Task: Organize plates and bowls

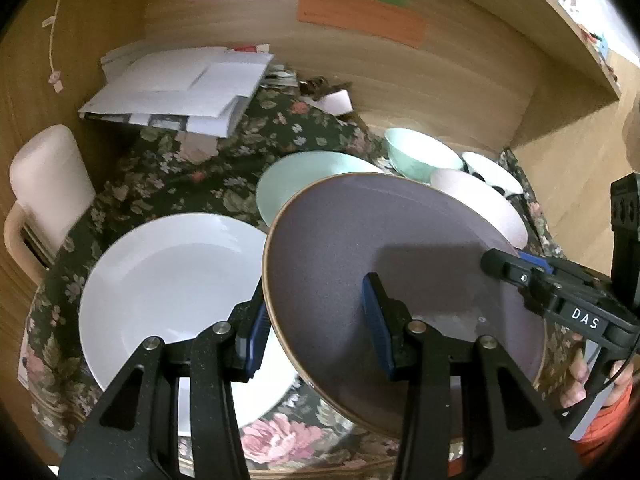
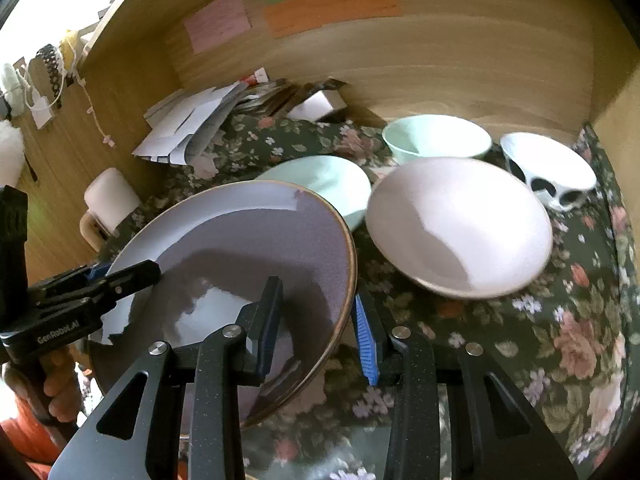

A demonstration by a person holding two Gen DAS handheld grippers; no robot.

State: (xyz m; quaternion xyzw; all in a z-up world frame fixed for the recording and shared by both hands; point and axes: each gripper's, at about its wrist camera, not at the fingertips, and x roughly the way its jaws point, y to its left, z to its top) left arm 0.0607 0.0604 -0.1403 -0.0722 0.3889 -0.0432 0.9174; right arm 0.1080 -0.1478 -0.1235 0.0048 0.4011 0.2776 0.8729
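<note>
Straddling opposite rims of the tilted purple plate (image 1: 380,264), both tongs grasp it: left tongs (image 1: 316,320) on its left edge, right tongs (image 2: 316,328) on its right. It hangs just right of the white plate (image 1: 168,280), overlapping that plate's edge above the floral tabletop (image 2: 560,320).

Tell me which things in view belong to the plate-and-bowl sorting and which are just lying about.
Job:
purple plate, held between left gripper and right gripper
white plate
mint plate
pink bowl
mint bowl
black-and-white bowl

Lying about:
paper stack
pink mug
sticky notes
</note>
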